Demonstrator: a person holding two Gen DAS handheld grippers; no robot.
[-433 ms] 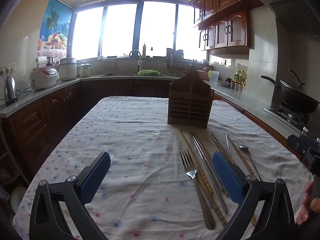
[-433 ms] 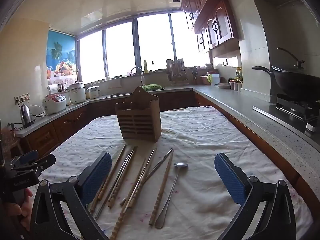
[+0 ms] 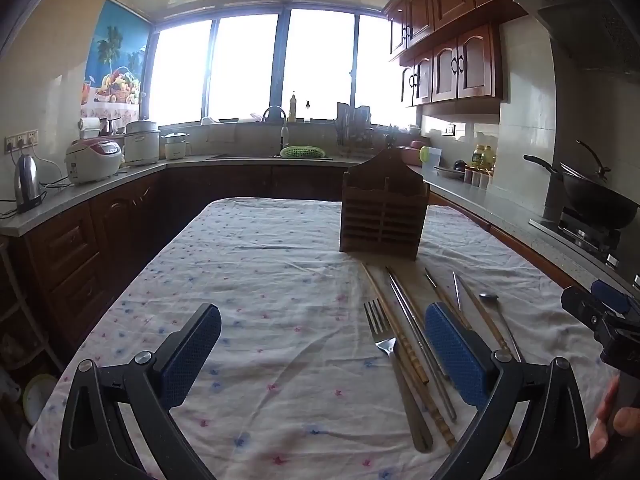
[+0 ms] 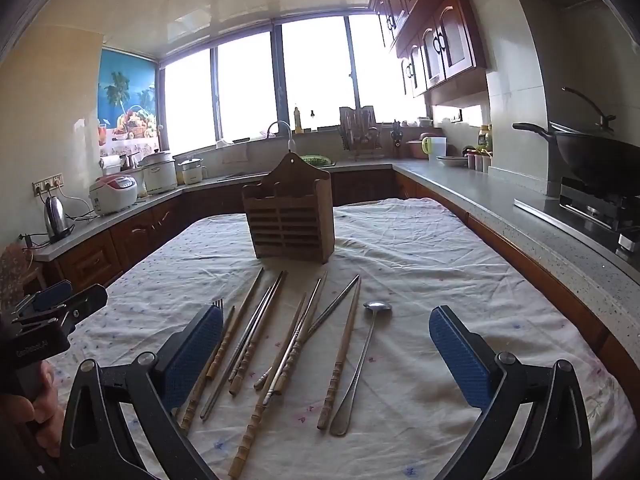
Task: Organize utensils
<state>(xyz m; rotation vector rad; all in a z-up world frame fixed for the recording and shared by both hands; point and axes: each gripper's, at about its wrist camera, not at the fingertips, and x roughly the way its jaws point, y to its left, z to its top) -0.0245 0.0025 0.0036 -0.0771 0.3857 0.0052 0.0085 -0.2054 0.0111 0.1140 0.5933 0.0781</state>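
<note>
Cloth (image 3: 260, 280) spread flat over the table, likely to keep things clean and stop them sliding.

Left tongs (image 3: 320, 312) low over the near left part of it, tipped down a bit, spread wide, pinching nothing, touching nothing. Mostly bare cloth under the gap, with the fork (image 3: 380, 332) just inside the right pad. Probably wide so as to be ready to drop over a handle.

Fork flat on the cloth, prongs pointing far, handle near, so easy to grab from this side. Just right of it, sticks (image 4: 256, 332), some wood and some metal, in a loose fan, a few crossing, far ends pointing toward the box. Spoon (image 4: 360, 364) at the right end of the row, bowl far, handle near, beside the last wood stick but not touching it.

Box (image 4: 290, 220) upright at the far end of the row, open at the top, no handles poking out. Likely put there as the home for everything.

Right tongs (image 4: 325, 312) over the sticks and spoon, also spread wide, pinching nothing. Probably aimed here for a first pick. Nothing sorted yet, by the look of it.
</note>
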